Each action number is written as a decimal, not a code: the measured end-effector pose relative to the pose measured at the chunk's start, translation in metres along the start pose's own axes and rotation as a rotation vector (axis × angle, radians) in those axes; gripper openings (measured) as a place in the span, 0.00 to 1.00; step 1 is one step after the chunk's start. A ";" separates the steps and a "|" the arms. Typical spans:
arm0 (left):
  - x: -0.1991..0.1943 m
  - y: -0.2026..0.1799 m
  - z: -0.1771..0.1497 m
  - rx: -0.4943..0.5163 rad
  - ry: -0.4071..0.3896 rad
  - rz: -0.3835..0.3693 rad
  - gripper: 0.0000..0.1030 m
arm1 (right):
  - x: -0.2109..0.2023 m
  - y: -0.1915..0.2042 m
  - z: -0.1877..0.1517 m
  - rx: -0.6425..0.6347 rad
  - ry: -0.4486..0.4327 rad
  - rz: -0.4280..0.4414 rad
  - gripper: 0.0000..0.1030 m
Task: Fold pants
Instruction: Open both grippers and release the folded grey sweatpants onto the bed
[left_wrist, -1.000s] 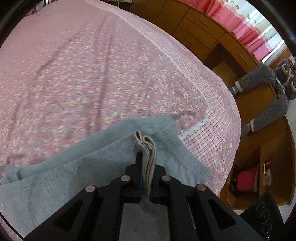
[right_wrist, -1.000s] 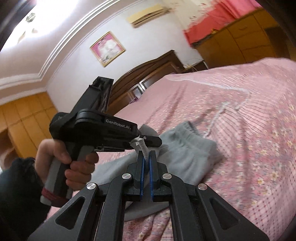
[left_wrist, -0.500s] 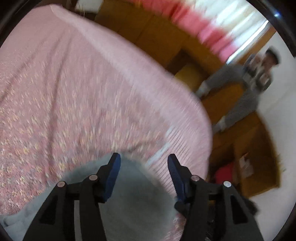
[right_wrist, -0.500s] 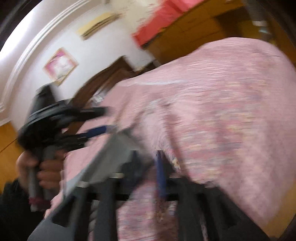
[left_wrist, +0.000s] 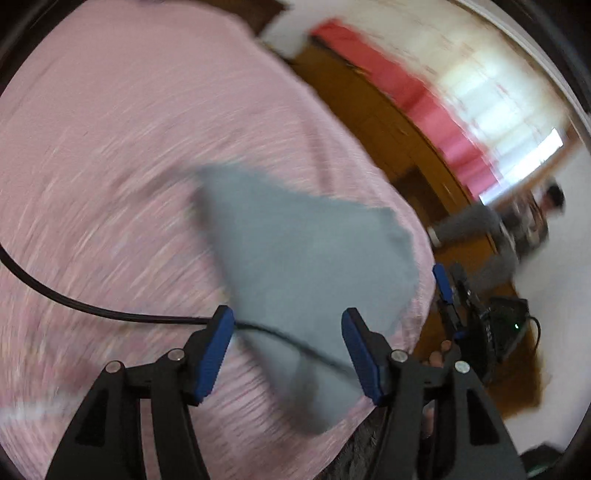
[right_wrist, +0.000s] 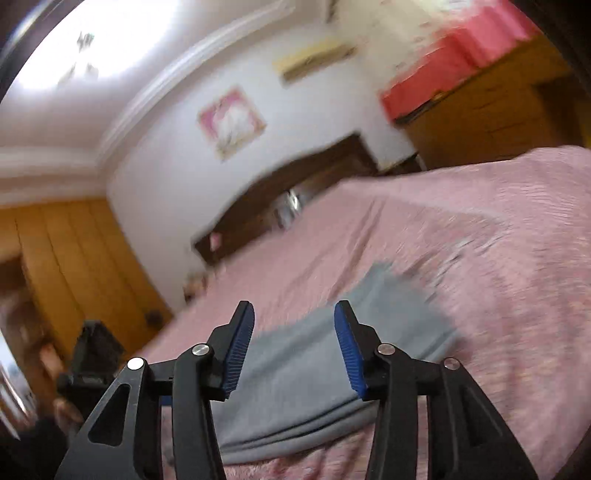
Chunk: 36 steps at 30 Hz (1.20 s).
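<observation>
The grey pants (left_wrist: 306, 266) lie folded into a compact, flat bundle on the pink floral bedspread (left_wrist: 110, 166), filling the centre and lower centre of the left wrist view, close to the bed's edge at right. There they read as a smooth, roughly four-sided slab of blue-grey knit with a blunt corner at upper left and another at right, narrowing toward the bottom of the frame; motion blur hides seams and any waistband detail. In the right wrist view the pants (right_wrist: 325, 365) sit in the lower middle, and their near edge shows several stacked layers of cloth, one fold on another, with a ragged, softer end toward the upper right. The left tool (left_wrist: 288, 347) stands wide open at the bottom of its frame, its blue-padded fingers apart above the cloth and gripping nothing. A black cable (left_wrist: 92, 308) crosses from the left edge and runs between those fingers over the fabric. The right tool (right_wrist: 294, 347) is likewise spread open and empty, the pants visible through the gap. It also appears at the right edge of the left wrist view (left_wrist: 448, 295), beside the bed's edge. Wooden cabinets (left_wrist: 388, 122) and red curtains (left_wrist: 417, 99) fill the upper right.
</observation>
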<state>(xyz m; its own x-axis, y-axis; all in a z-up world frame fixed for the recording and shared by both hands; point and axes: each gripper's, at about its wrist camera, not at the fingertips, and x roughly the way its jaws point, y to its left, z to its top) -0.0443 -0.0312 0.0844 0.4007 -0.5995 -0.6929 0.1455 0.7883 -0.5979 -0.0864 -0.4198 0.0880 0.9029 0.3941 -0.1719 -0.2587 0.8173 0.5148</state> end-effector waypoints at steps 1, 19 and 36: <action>0.000 0.005 -0.003 -0.011 0.006 0.032 0.62 | 0.010 0.011 -0.004 -0.045 0.046 -0.016 0.45; 0.023 -0.071 -0.080 0.275 0.072 0.069 0.41 | 0.022 -0.018 -0.023 -0.024 0.235 -0.404 0.19; -0.027 -0.025 -0.058 0.138 0.020 0.302 0.42 | 0.025 0.062 -0.050 -0.388 0.274 -0.367 0.43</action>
<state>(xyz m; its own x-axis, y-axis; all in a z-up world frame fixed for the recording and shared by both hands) -0.1110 -0.0427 0.0944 0.4265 -0.3376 -0.8391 0.1445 0.9412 -0.3053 -0.0967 -0.3379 0.0736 0.8487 0.1092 -0.5176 -0.1004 0.9939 0.0451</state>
